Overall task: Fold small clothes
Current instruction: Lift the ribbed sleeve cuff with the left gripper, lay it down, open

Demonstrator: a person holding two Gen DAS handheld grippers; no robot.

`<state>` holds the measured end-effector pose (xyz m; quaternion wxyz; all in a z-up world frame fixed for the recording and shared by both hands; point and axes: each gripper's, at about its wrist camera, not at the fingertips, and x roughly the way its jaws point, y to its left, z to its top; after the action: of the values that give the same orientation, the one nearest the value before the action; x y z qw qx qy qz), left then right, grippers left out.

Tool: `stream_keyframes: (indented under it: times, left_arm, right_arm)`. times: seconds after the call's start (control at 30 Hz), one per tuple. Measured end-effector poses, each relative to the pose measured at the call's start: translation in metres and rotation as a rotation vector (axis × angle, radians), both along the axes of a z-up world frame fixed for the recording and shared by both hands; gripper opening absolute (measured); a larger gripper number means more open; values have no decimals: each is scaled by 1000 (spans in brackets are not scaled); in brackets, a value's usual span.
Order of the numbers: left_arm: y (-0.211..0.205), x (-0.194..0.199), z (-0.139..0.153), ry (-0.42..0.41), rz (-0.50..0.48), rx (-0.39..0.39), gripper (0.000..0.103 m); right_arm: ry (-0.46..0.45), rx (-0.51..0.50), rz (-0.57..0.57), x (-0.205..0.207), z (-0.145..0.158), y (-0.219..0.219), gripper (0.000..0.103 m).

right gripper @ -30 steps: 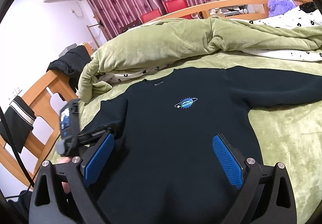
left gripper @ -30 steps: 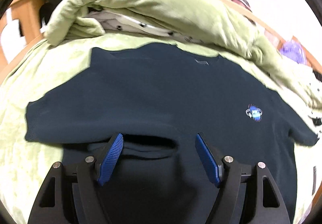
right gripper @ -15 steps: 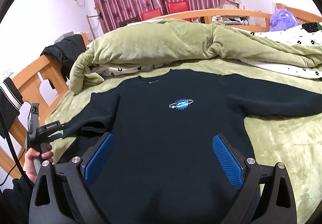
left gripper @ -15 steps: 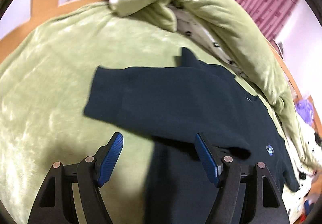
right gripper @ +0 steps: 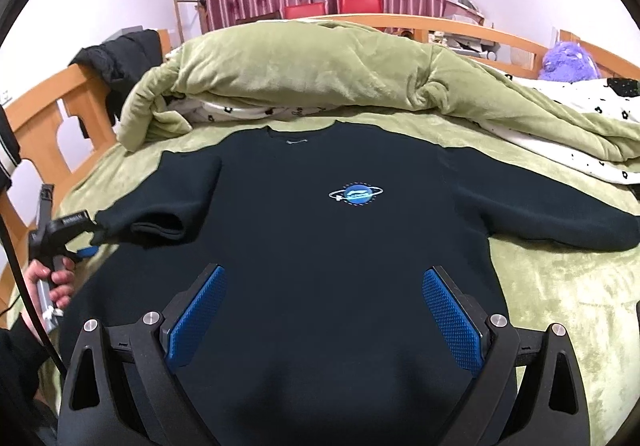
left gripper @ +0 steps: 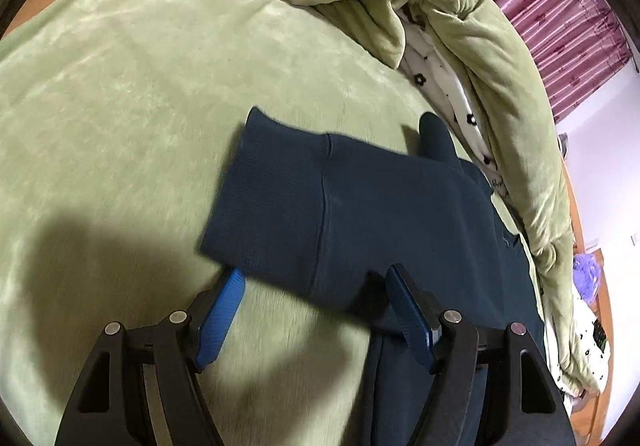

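A dark navy sweater (right gripper: pixel 340 246) with a blue planet logo (right gripper: pixel 356 194) lies face up on the green bedspread (left gripper: pixel 120 85). Its left sleeve (left gripper: pixel 340 205) ends in a ribbed cuff (left gripper: pixel 272 185) right in front of my left gripper (left gripper: pixel 314 278), which is open; the cuff's near edge sits at its fingertips and the pads do not press on it. In the right wrist view a hand (right gripper: pixel 48 278) holds that left gripper (right gripper: pixel 90 238) at the cuff. My right gripper (right gripper: pixel 324 286) hovers open over the sweater's lower body. The right sleeve (right gripper: pixel 560 217) lies stretched out.
A bunched green quilt (right gripper: pixel 320 73) and a white flower-print sheet (right gripper: pixel 592 109) lie behind the sweater. A wooden bed frame (right gripper: pixel 48 105) with a black jacket (right gripper: pixel 120 53) runs along the left. A purple plush toy (right gripper: pixel 568 61) sits far right.
My left gripper swung from over the sweater's body out to the left sleeve cuff, rolling as it went. The right gripper shifted a little and stayed open.
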<state>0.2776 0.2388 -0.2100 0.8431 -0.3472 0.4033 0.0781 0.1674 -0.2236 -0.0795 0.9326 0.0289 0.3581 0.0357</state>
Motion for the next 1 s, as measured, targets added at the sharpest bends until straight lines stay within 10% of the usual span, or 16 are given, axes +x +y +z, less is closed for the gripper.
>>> stream_keyframes:
  times: [0.13, 0.3, 0.53, 0.73, 1.0]
  left_arm:
    - [0, 9, -2, -19, 0, 35, 60]
    - [-1, 13, 3, -44, -24, 108, 17]
    - [-30, 10, 58, -164, -96, 180, 11]
    - [-109, 15, 121, -260, -244, 365, 10]
    - [-229, 38, 161, -309, -414, 391, 10]
  right_arm:
    - [42, 1, -29, 10, -9, -7, 97]
    - [103, 39, -79, 18, -18, -20, 97]
    - [95, 34, -118, 15, -9, -31, 97]
    - [24, -47, -157, 13, 5, -43, 97]
    - [-47, -25, -218, 4, 28, -84, 97]
